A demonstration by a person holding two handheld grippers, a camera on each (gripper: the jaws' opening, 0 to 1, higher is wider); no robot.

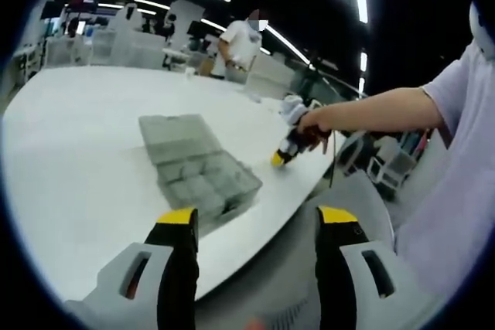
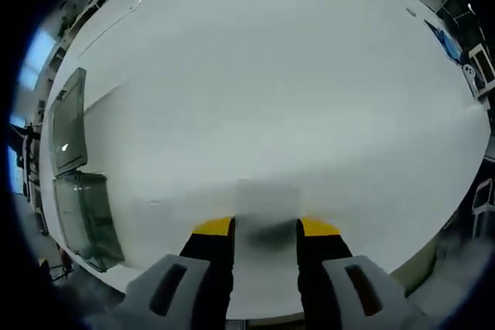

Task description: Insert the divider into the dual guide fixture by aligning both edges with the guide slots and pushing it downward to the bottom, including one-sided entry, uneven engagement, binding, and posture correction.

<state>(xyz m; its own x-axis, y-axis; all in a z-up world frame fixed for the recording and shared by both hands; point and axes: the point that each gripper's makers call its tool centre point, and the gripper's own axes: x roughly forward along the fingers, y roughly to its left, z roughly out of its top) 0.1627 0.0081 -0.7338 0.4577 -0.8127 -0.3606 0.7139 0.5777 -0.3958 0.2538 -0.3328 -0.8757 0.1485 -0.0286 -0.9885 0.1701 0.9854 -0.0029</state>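
Right gripper view | jaws grip divider (image 2: 266, 206) | table (image 2: 294, 75) beneath

Grey translucent organiser box (image 1: 199, 169) on white table (image 1: 69, 160) (yellow-tipped black grippers).

Left gripper (image 1: 255, 222) fingers spread; right gripper (image 2: 265, 228) fingers seemingly pinching something.

The divider (image 2: 265, 205) lies on the table (image 2: 294, 75), well apart from the box (image 2: 81, 183).
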